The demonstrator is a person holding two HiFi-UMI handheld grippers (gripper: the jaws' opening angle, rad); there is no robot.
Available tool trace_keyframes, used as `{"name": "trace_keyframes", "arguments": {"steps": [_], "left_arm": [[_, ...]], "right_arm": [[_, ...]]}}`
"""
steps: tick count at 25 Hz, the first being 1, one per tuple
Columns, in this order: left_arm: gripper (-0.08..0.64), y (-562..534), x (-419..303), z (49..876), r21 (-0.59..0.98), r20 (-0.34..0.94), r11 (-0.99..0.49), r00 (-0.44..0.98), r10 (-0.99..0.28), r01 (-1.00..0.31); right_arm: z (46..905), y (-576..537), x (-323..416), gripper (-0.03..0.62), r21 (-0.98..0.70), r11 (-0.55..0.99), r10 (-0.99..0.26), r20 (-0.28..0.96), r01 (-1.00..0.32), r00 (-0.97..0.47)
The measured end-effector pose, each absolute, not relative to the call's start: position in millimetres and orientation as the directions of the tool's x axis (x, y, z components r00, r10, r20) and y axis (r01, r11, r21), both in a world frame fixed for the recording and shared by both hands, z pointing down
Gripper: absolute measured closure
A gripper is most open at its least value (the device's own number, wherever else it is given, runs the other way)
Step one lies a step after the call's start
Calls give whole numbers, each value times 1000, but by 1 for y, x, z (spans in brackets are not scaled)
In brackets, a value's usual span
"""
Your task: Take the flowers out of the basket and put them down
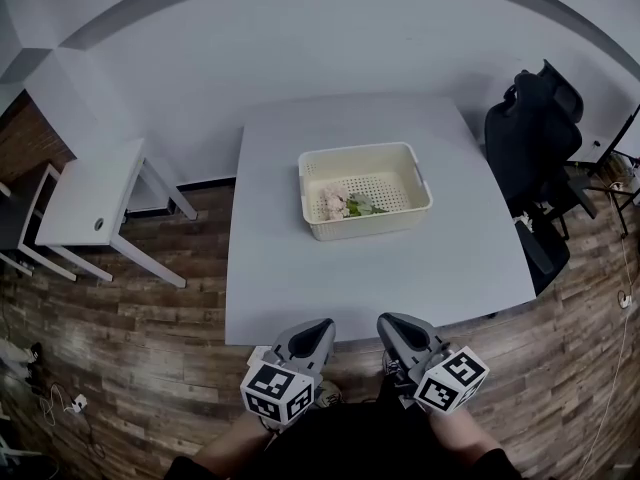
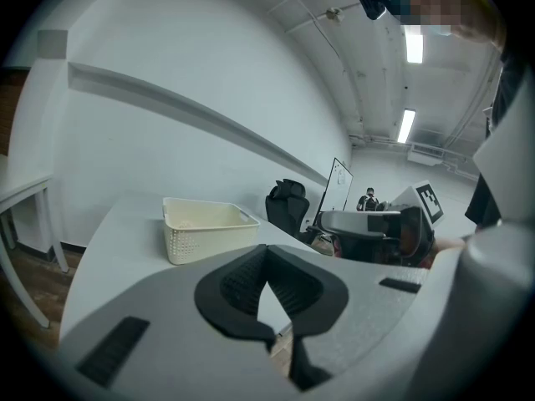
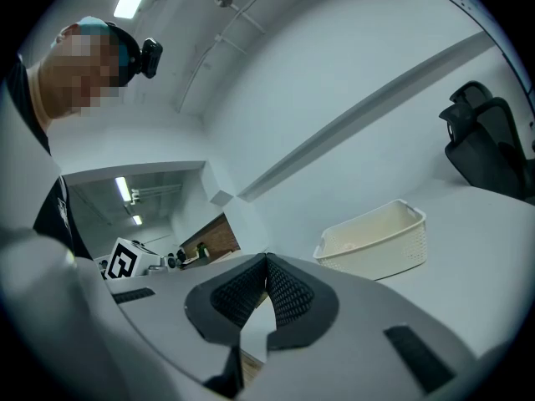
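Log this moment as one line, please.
flowers: in basket | basket: on table | left gripper: shut, empty, near table edge | right gripper: shut, empty, near table edge

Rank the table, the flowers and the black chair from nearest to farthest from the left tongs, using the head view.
1. Table, its near edge just ahead of the left tongs.
2. Flowers, in the basket mid-table.
3. Black chair, beyond the table's far right corner.
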State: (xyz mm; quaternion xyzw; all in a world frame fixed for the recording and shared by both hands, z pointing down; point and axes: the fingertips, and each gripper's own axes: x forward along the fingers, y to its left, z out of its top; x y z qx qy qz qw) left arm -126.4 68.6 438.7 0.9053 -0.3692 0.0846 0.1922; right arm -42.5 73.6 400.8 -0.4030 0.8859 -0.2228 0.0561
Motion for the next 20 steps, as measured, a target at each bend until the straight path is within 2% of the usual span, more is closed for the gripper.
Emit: {"name": "trace_keyframes", "arguments": {"steps": [10,20], "left_arm": [[554,44,-105,434,296,278,-584,653,-705,-756],[554,20,-69,441,293,317,-521,596,-738,-802]], "right_arm": [[399,45,-14,569,-383,632,-690,118,-674,-714],[403,7,23,570,-357,680,-642,131,-640,-756]]}}
